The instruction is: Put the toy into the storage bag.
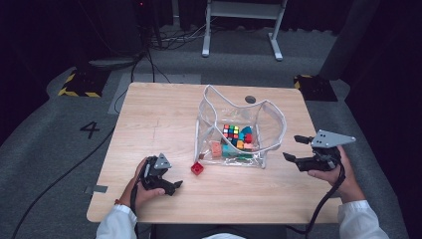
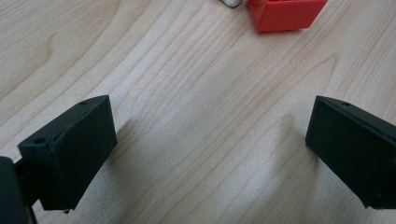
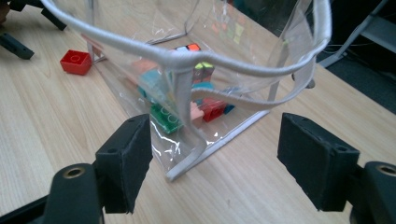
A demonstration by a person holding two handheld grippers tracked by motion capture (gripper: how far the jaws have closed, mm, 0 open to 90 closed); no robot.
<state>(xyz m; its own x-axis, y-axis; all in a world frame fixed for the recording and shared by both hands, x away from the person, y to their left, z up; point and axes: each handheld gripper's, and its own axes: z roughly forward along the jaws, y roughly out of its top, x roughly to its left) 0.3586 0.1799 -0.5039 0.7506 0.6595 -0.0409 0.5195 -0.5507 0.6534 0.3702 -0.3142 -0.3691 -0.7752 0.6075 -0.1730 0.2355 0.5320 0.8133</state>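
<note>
A clear plastic bag (image 1: 268, 119) with white piping stands open on the wooden table (image 1: 159, 119). Inside it lie a colourful puzzle cube (image 1: 231, 131) and several toy bricks (image 1: 238, 144). One red brick (image 1: 197, 168) rests on the table just outside the bag's near left corner, and it also appears as the red brick (image 2: 285, 14) and the red brick (image 3: 76, 61). My left gripper (image 1: 174, 185) hovers low over bare wood, open and empty, a little short of that brick. My right gripper (image 1: 296, 148) is open beside the bag's right corner (image 3: 187, 163), with nothing between its jaws.
A dark round hole (image 1: 250, 99) sits in the tabletop behind the bag. Beyond the table are a grey floor with cables (image 1: 164, 40), a white frame's legs (image 1: 241, 15) and yellow-black striped blocks (image 1: 79, 82). Bare wood spreads to the left and front.
</note>
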